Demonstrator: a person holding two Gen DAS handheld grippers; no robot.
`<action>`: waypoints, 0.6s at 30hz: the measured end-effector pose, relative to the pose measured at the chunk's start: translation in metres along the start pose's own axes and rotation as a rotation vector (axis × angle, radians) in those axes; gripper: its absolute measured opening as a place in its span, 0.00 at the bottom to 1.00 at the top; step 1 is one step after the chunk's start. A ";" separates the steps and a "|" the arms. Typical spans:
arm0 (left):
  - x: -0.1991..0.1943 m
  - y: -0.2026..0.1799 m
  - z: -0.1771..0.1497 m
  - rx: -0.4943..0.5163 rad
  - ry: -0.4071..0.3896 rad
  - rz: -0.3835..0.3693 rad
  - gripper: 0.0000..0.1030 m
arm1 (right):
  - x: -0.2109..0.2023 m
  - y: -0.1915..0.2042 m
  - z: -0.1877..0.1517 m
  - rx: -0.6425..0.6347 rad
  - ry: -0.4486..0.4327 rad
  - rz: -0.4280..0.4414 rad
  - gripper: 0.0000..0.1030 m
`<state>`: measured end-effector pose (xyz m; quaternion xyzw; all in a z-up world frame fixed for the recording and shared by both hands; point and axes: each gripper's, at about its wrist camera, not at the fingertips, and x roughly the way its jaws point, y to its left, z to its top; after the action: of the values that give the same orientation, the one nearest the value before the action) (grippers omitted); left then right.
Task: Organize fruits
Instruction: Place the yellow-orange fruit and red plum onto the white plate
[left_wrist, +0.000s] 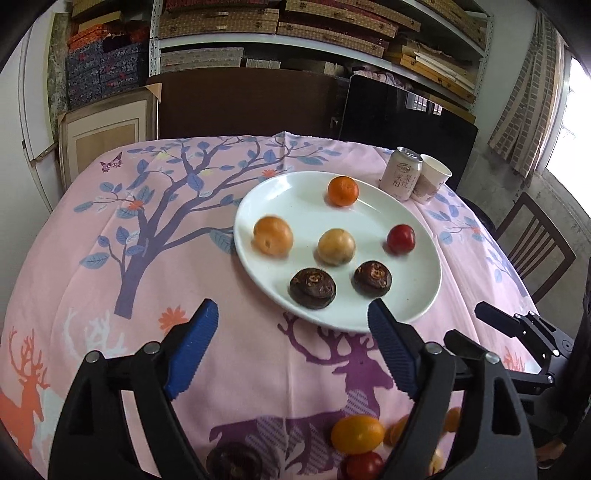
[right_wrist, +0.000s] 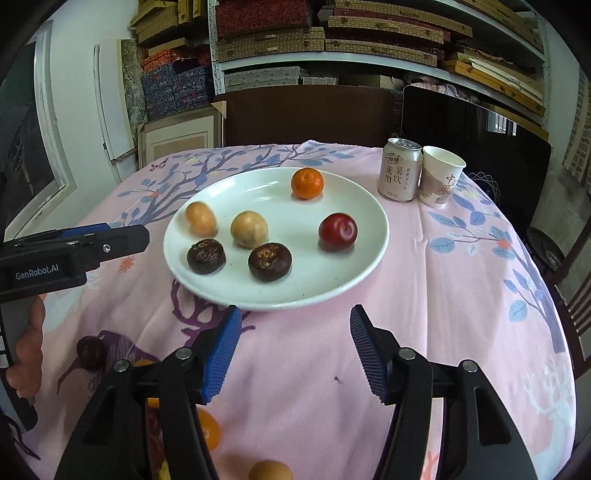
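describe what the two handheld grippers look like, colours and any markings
Both the left gripper and the right gripper have black plastic linkage arms with silver pivot screws and blue ribbed fingertips. Seen from the right wrist, the left gripper's black body carries white "GenRobot.AI" lettering. No cables show.

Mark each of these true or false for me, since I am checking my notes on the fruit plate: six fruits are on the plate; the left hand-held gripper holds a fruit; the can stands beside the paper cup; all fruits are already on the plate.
1. Six fruits lie on the white plate. True.
2. The left hand-held gripper holds a fruit. False: it is open and empty, and so is the right hand-held gripper.
3. The drink can stands upright beside the paper cup. True.
4. Every fruit is already on the plate. False: several, such as a yellow-orange fruit, lie on the tablecloth near the grippers.
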<state>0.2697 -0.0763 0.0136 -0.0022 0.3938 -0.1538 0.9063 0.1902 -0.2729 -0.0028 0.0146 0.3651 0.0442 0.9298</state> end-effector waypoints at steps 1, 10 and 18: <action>-0.006 0.001 -0.005 0.005 0.000 0.000 0.80 | -0.008 -0.001 -0.006 0.010 0.001 0.007 0.61; -0.072 0.006 -0.069 0.080 -0.032 0.015 0.80 | -0.060 0.001 -0.062 0.041 0.048 -0.002 0.65; -0.098 0.009 -0.125 0.040 0.014 -0.019 0.83 | -0.090 0.021 -0.110 0.058 0.092 0.090 0.65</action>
<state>0.1202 -0.0252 -0.0042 0.0134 0.3970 -0.1703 0.9018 0.0485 -0.2605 -0.0211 0.0560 0.4074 0.0759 0.9084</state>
